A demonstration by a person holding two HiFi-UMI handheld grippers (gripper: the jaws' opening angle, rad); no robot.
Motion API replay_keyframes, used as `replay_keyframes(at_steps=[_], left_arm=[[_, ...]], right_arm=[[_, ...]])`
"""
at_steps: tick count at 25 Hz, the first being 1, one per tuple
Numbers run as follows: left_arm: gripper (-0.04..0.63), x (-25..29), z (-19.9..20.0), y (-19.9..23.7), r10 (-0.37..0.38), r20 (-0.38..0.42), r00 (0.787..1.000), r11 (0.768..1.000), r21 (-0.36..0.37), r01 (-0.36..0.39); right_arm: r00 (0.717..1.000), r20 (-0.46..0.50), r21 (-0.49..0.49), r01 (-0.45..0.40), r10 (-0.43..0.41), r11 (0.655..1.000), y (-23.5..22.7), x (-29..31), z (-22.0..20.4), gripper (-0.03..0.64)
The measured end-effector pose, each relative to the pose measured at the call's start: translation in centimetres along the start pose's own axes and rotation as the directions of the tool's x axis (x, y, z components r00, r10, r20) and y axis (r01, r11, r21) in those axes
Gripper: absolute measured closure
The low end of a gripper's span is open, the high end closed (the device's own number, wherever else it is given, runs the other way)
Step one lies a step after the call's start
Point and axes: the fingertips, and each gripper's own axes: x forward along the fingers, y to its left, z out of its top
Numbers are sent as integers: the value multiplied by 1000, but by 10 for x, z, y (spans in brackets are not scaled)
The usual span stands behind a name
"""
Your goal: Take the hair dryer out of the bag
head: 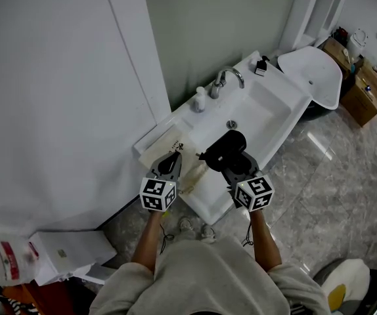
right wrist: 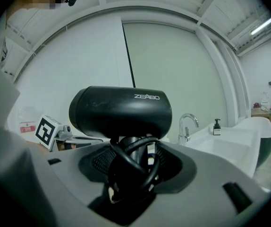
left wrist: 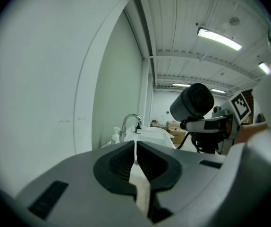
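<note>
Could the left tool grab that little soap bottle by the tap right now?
Probably not as things stand: the left tool is shut on the bag, so its jaws are taken. The way itself looks free, with nothing between it and the soap bottle.

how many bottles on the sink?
2. A white bottle just left of the faucet; a dark bottle at the sink's far corner. The near rim is partly covered, so more may be hidden.

both forearms [head: 150,240] reaching forward side by side, left gripper [head: 173,157] jaws pinched on the edge of the pale bag [head: 192,176], right gripper [head: 233,165] jaws clamped round the handle of the hair dryer [head: 226,147], both near level
</note>
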Motion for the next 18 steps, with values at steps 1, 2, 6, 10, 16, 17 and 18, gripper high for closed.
replay_keyframes(at_steps=[1,2,6,10,16,17,18], left_arm=[[577,0,3,2,2,4,1000,1000,2,-2],[577,0,5,3,4,7,1000,1000,4,-4],[577,-3,11,10,13,18,1000,1000,8,-14],[577,-4,17,17,20,27,999,1000,11,-20],[577,-2,20,27,30,34,999,999,11,-30],[577,-2,20,28,30,34,999,999,12,-31],[577,-1,20,29,30,34,999,999,12,-30]], right_arm=[[1000,6,-2,-3,3,1000,1,3,3,385],[1000,11,-3,-6,6,1000,1,6,6,385],[1000,28,-15,-12,12,1000,5,14,17,385],[1000,29,-22,-11,12,1000,6,23,21,385],[1000,30,-9,-8,9,1000,4,33,18,385],[999,31,-8,-8,8,1000,4,34,18,385],[999,32,-9,-8,8,1000,3,36,18,385]])
